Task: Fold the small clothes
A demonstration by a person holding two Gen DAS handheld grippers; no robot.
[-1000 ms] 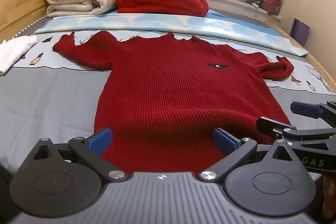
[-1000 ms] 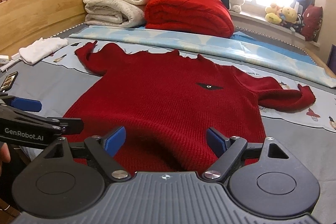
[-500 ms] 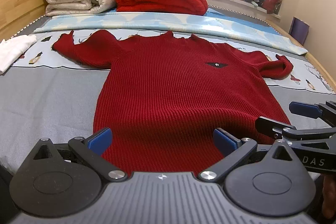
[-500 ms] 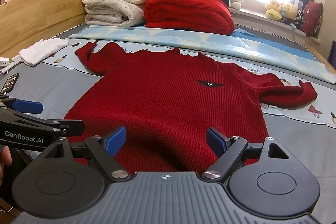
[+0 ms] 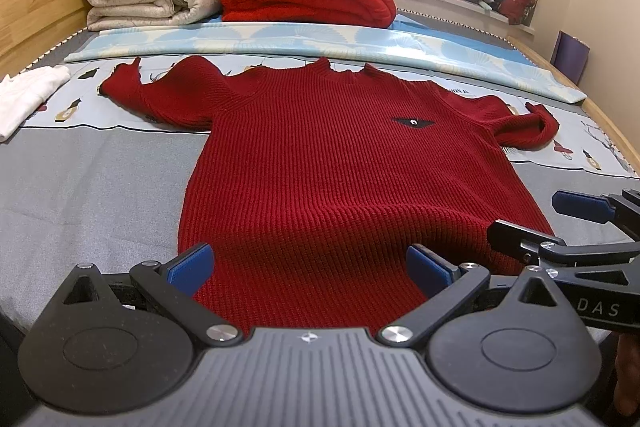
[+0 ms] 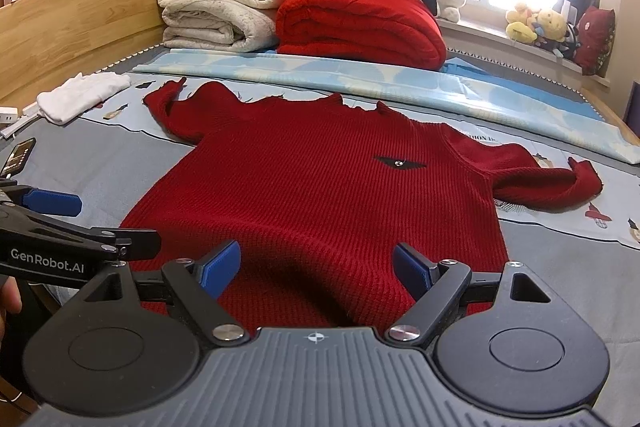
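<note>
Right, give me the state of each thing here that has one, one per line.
red sweater: spread flat, unfolded, sleeves out
left gripper: open, over the hem
right gripper: open, over the hem
red blanket: folded
cream blankets: folded, stacked
white garment: loosely folded

A home bedroom: wooden-framed bed [image 6: 80, 27], folded blankets [image 6: 216, 11], plush toys [image 6: 536, 25].
</note>
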